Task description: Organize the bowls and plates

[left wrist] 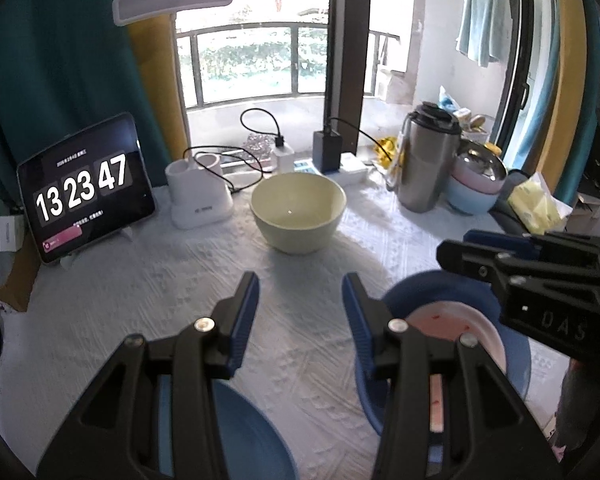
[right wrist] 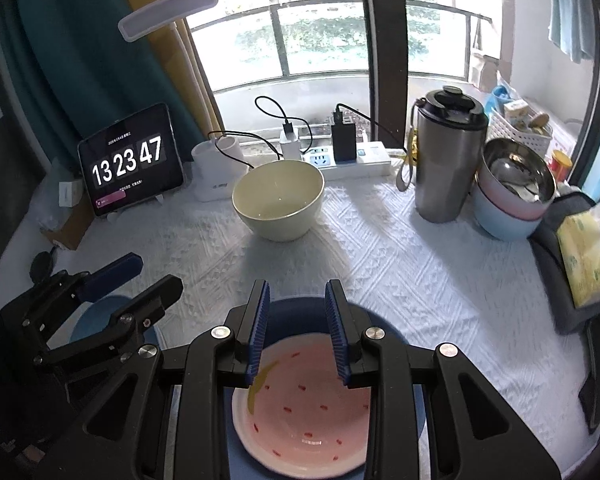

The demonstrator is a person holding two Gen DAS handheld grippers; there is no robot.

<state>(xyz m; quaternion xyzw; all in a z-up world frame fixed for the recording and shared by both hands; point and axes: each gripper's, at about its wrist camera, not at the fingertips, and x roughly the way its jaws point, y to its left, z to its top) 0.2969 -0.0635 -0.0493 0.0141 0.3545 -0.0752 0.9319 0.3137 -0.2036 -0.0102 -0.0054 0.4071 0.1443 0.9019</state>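
Observation:
A cream bowl (left wrist: 298, 210) (right wrist: 278, 198) stands upright at the middle back of the table. A pink plate with red specks (right wrist: 308, 412) (left wrist: 456, 328) lies on a dark blue plate (right wrist: 296, 312) (left wrist: 428, 288) at the front. My right gripper (right wrist: 298, 328) is open and empty, hovering just above the pink plate; it also shows in the left wrist view (left wrist: 540, 272). My left gripper (left wrist: 300, 320) is open and empty over the cloth in front of the cream bowl; it also shows in the right wrist view (right wrist: 112, 292). A light blue plate (left wrist: 244, 440) (right wrist: 100, 316) lies under the left gripper.
A tablet clock (left wrist: 86, 186), a white holder (left wrist: 198, 192), a power strip with chargers (right wrist: 352, 158), a steel tumbler (right wrist: 446, 156), stacked pink and blue bowls with a steel bowl (right wrist: 512, 196) and a yellow tissue pack (right wrist: 588, 252) line the table's back and right.

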